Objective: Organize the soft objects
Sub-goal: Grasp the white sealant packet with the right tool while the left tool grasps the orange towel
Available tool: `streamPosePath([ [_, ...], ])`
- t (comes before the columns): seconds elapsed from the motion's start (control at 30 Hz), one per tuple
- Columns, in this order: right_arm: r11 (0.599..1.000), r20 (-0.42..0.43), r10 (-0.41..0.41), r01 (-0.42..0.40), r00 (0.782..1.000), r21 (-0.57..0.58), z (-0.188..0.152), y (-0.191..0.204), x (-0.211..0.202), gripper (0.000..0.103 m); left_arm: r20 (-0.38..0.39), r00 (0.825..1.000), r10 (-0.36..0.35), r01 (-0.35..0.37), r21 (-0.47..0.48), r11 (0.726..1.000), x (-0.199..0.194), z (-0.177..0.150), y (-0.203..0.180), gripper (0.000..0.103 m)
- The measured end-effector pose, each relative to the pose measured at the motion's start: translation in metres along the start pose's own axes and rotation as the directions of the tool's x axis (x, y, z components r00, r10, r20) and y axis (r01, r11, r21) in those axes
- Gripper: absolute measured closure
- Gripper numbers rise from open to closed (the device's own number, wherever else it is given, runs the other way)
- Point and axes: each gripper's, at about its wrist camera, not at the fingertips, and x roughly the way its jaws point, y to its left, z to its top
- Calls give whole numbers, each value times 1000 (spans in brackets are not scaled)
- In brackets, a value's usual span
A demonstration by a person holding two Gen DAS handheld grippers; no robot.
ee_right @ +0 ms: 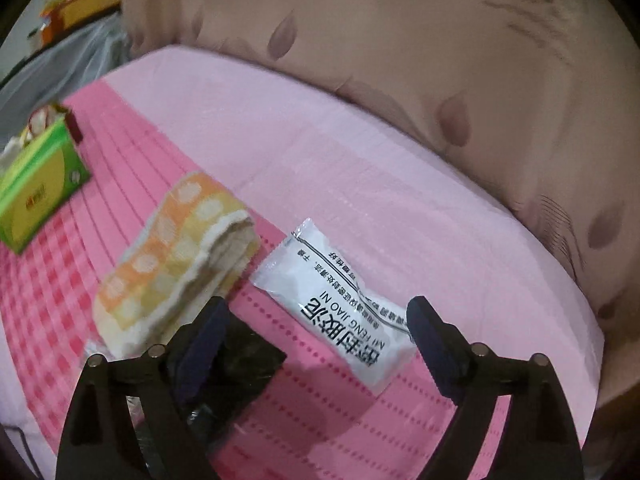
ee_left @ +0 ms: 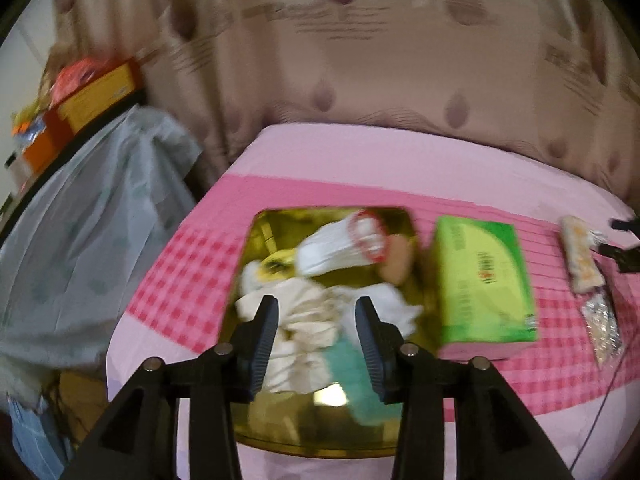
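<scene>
In the left wrist view a gold tray on the pink bed holds a white sock with red trim, a crumpled cream cloth and a teal cloth. My left gripper hangs open over the cream cloth, and its pads do not press on it. In the right wrist view my right gripper stands wide open over a white printed packet that lies flat between the fingers. A folded orange-and-yellow towel lies just left of the packet.
A green tissue pack sits between the tray and the towel. A silvery packet lies near the towel. A beige curtain hangs behind the bed. A grey cover and orange boxes stand at the left.
</scene>
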Motion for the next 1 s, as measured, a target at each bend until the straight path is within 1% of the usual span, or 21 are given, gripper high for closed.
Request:
streamPosePath([
  [0.07, 999, -28, 40, -40, 999, -31, 1, -3, 11, 15, 16, 1000, -21, 20, 41, 999, -11, 6, -19, 56],
  [0.1, 997, -47, 54, -56, 997, -48, 1, -4, 19, 15, 25, 999, -34, 32, 55, 998, -15, 10, -25, 56],
  [0.17, 995, -56, 63, -67, 996, -69, -1, -4, 28, 15, 32, 997, -65, 62, 86, 994, -21, 17, -42, 56],
  [0.23, 994, -46, 95, -97, 994, -43, 0, -10, 34, 15, 30, 995, -97, 93, 116, 989, -23, 26, -61, 56],
  [0.3, 994, -27, 112, -112, 993, 4, 0, -19, 39, 15, 24, 991, -134, 129, 149, 980, -22, 33, -83, 56],
  [0.37, 987, -14, 151, -150, 988, 58, -4, -26, 43, 16, 14, 986, -167, 162, 177, 971, -17, 37, -104, 56],
  [0.4, 983, 3, 161, -161, 987, 89, -6, -30, 43, 19, 5, 984, -181, 176, 191, 966, -14, 39, -114, 56],
  [0.43, 983, 22, 153, -155, 988, 103, -7, -31, 41, 25, -9, 980, -197, 194, 207, 959, -8, 41, -127, 56],
  [0.47, 982, 36, 146, -149, 989, 113, -10, -32, 39, 27, -20, 977, -211, 210, 220, 953, -4, 42, -138, 56],
  [0.53, 979, 55, 141, -148, 988, 139, -15, -35, 37, 41, -47, 969, -242, 246, 249, 937, 4, 43, -161, 56],
  [0.6, 975, 71, 128, -138, 989, 173, -22, -37, 32, 48, -63, 962, -264, 271, 282, 920, 8, 42, -183, 56],
  [0.67, 972, 89, 109, -125, 990, 199, -30, -36, 27, 50, -85, 954, -289, 301, 302, 905, 15, 43, -205, 56],
  [0.8, 961, 101, 28, -55, 995, 271, -52, -32, 13, 52, -125, 936, -330, 353, 309, 883, 28, 43, -243, 56],
  [0.93, 941, 76, -63, 34, 995, 338, -68, -17, -1, 52, -158, 921, -356, 387, 278, 879, 41, 46, -272, 56],
  [1.0, 929, 66, -83, 53, 994, 365, -78, -9, -10, 52, -170, 916, -365, 400, 280, 873, 46, 46, -290, 56],
])
